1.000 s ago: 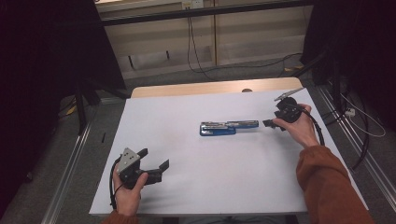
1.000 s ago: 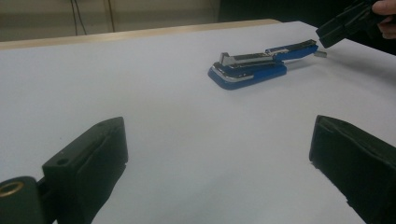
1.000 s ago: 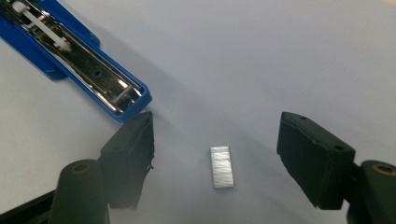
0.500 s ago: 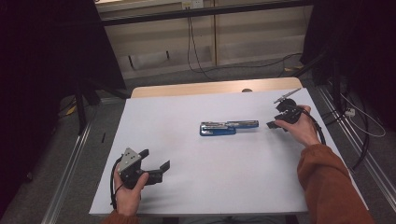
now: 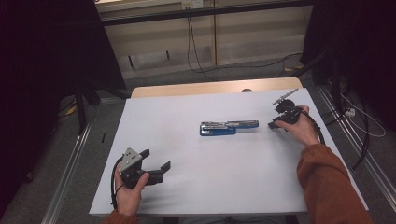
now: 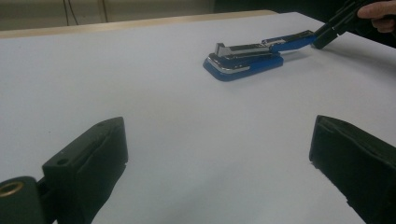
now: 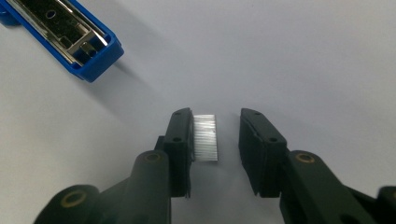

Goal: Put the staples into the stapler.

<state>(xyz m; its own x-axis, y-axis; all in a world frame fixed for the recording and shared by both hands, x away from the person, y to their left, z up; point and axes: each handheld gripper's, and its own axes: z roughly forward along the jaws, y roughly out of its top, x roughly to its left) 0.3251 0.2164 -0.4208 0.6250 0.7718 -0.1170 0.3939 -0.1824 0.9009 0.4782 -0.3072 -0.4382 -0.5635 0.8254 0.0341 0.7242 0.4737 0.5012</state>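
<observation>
A blue stapler (image 5: 224, 127) lies opened out flat in the middle of the white table (image 5: 187, 107), its metal staple channel (image 7: 70, 32) bared. My right gripper (image 5: 272, 125) sits just right of the stapler's far end. Its jaws have just been closing around a short silver strip of staples (image 7: 204, 137). The strip rests against one pad, with a gap to the other, so the right gripper (image 7: 215, 116) is open. My left gripper (image 5: 156, 158) rests near the table's front left, open and empty, and the left gripper (image 6: 219, 135) faces the stapler (image 6: 247, 58).
A wooden table edge (image 5: 210, 87) runs along the back of the white sheet. Cables (image 5: 196, 56) trail on the floor beyond, and metal rails (image 5: 70, 158) flank the table. Bare white surface lies between my two grippers.
The right gripper's jaws look narrower than a second ago. Both hands and the stapler stay where they were.
</observation>
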